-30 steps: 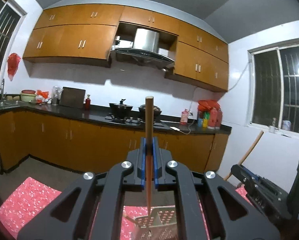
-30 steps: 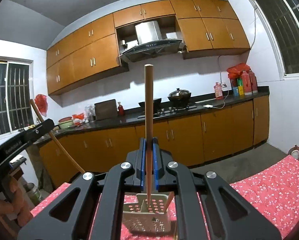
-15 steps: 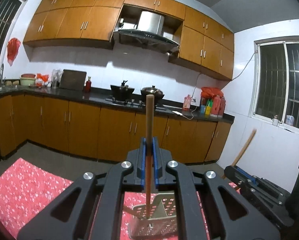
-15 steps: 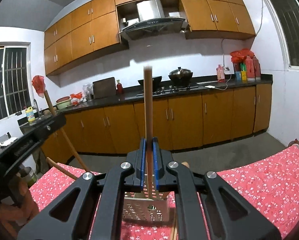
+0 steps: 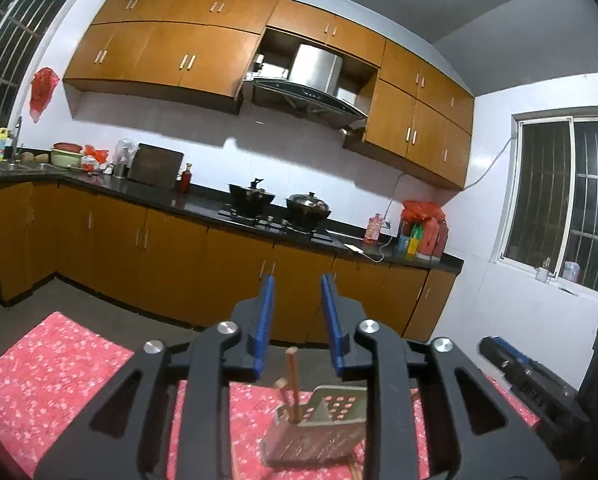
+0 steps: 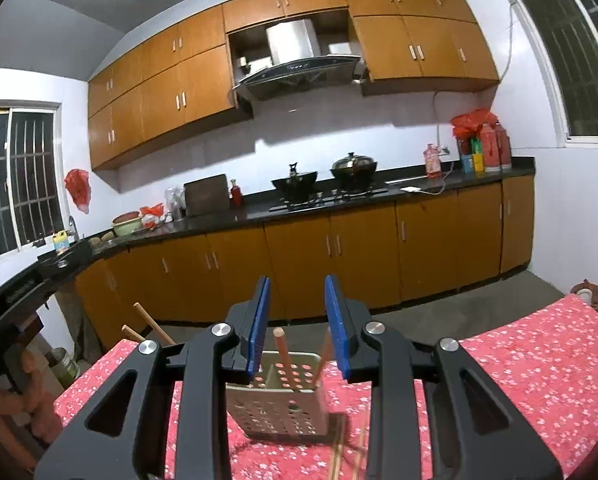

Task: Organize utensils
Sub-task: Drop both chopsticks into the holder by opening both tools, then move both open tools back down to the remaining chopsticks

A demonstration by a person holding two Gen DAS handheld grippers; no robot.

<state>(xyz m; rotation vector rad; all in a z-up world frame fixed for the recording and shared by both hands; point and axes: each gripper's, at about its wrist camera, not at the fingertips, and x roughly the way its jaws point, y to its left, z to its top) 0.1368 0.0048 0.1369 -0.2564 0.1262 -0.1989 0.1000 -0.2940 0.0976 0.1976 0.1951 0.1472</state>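
Note:
A perforated metal utensil holder (image 5: pixel 319 428) stands on the red flowered tablecloth (image 5: pixel 59 380); it also shows in the right wrist view (image 6: pixel 279 400). Wooden chopsticks (image 5: pixel 293 384) stand inside it, also seen in the right wrist view (image 6: pixel 285 356). My left gripper (image 5: pixel 297 320) is open and empty, above the holder. My right gripper (image 6: pixel 297 320) is open and empty, above the holder from the other side. More chopsticks (image 6: pixel 343 452) lie on the cloth in front of the holder.
The other hand-held gripper shows at the right edge of the left wrist view (image 5: pixel 539 384) and at the left edge of the right wrist view (image 6: pixel 15 292). Kitchen cabinets and a counter (image 6: pixel 339 200) with pots stand beyond the table.
Both grippers opened and let go of their chopsticks, which dropped into the holder. Both cameras have tilted slightly.

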